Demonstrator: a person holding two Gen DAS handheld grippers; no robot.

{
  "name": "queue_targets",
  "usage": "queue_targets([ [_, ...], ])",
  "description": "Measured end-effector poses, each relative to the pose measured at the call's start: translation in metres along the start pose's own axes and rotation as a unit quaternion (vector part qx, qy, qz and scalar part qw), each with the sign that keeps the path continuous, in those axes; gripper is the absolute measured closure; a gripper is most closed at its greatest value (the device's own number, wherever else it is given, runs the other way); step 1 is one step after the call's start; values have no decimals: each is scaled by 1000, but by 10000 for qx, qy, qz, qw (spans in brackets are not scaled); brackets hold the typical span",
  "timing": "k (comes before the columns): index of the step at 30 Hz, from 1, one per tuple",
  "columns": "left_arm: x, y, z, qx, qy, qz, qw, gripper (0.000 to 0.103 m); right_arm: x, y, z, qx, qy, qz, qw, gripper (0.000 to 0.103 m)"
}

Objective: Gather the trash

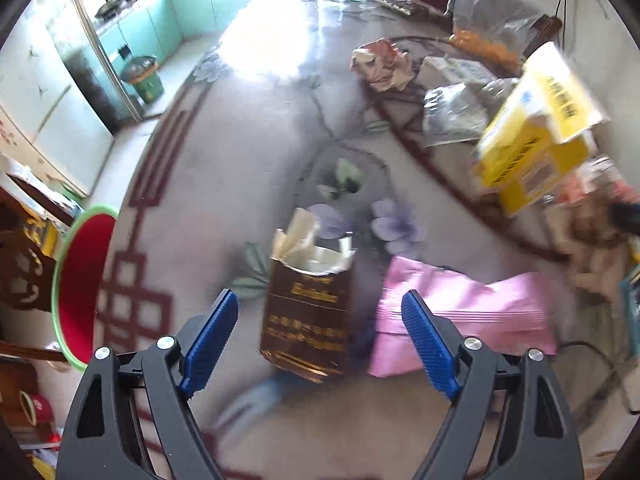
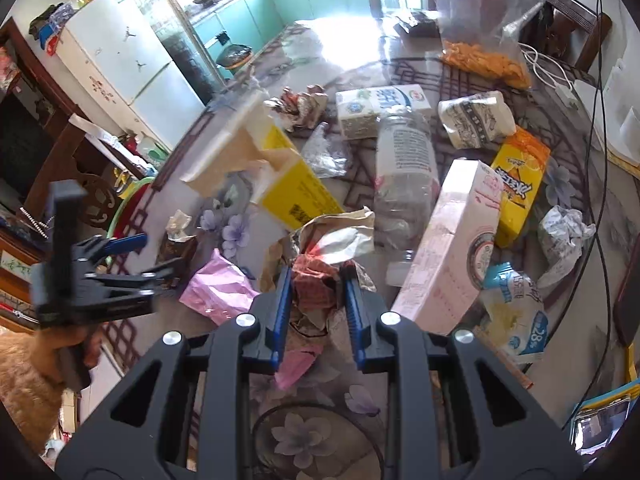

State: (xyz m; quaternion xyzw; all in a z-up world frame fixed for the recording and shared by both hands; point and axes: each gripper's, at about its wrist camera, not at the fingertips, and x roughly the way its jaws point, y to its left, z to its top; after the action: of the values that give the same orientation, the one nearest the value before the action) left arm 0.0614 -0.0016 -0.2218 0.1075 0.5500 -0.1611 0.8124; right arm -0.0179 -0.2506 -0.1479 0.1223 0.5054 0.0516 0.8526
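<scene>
Our left gripper (image 1: 320, 320), jaws apart, faces the brown box (image 1: 308, 308) lengthwise near the tabletop's left edge; our right gripper (image 2: 316, 300) clamps crumpled paper (image 2: 320, 264).

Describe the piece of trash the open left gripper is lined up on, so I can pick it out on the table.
Start at the red basin with a green rim at the table's left edge and move right. Just ahead of the left gripper lies a dark brown carton with gold lettering and a torn-open white top. The flat pink packet beside it is its nearest neighbour.
</scene>
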Motion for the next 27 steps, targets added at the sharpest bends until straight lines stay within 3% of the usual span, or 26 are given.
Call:
queue_targets([
  [3, 14, 13, 0, -458, 157, -192, 9986, 56, -9, 5, -3, 1, -59, 94, 9999, 78],
  [4, 14, 18, 0, -575, 120, -226, 9980, 58, -13, 8, -3, 2, -88, 144, 9999, 78],
  [7, 5, 28, 0, -770, 50, -377, 9963, 61, -28, 20, -4, -31, -210, 316, 9993, 78],
  [12, -44, 57, -8, -1139, -525, -443, 9911, 62, -44, 58, 3, -297, -400, 662, 9966, 78],
  [17, -90, 113, -23, -1699, -1036, -228, 9797, 62, -42, 112, 17, -640, -507, 977, 9919, 78],
  [22, -117, 184, -28, -2033, -1349, 253, 9694, 62, -17, 175, 34, -899, -418, 1174, 9881, 78],
  [27, -105, 245, -33, -2311, -1233, 417, 9642, 62, 38, 234, 51, -1014, -114, 1374, 9852, 78],
])
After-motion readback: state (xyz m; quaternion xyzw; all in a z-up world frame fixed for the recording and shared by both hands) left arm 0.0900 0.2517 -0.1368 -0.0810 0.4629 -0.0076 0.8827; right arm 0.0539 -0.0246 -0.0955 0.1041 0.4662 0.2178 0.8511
